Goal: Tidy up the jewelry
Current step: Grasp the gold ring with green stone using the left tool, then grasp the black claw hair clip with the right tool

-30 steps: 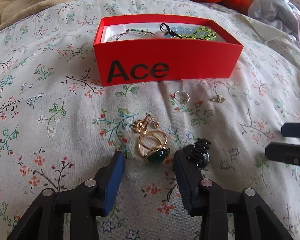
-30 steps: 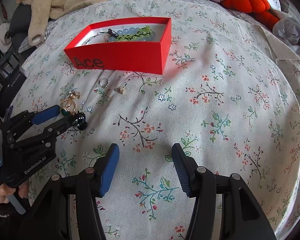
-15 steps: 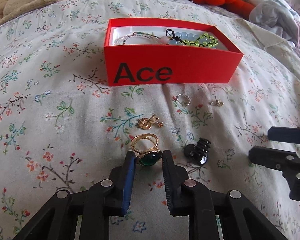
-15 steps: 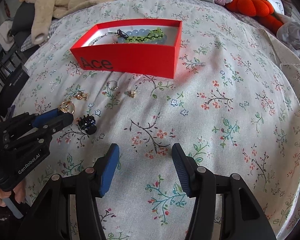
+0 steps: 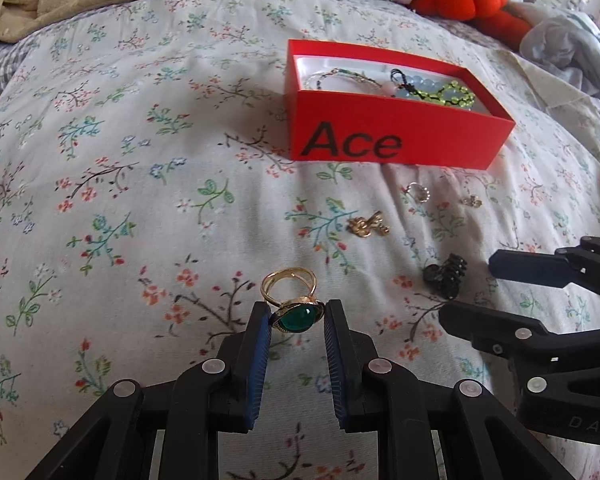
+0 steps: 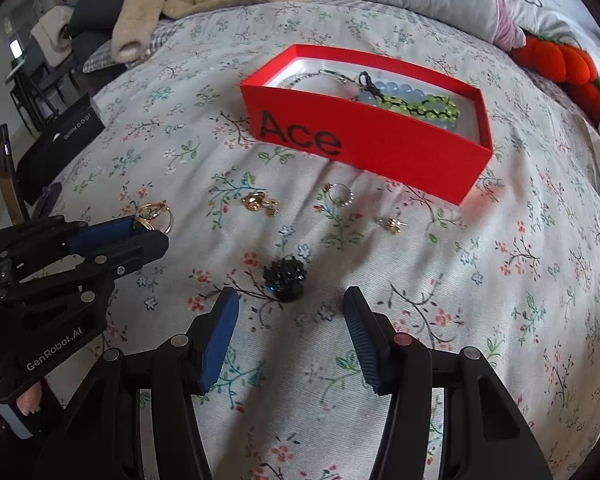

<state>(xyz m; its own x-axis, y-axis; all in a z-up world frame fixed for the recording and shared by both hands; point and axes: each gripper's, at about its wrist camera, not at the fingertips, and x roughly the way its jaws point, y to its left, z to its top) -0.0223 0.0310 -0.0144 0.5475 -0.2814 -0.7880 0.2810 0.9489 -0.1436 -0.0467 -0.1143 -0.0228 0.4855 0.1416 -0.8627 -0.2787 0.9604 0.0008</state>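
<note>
Left gripper (image 5: 297, 316) clamped on gold ring with green stone (image 5: 294, 306), lifted off floral bedspread (image 5: 140, 200). Right gripper (image 6: 290, 312) wide open, empty, near black hair claw (image 6: 285, 278). Next: carry ring to far red cardboard box (image 5: 396, 140).

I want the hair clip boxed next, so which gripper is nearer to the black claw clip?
Right. The right gripper hovers open just short of the black claw clip, which lies ahead between its fingers. The left gripper, shut on the green-stone ring, sits off to the clip's left.
</note>
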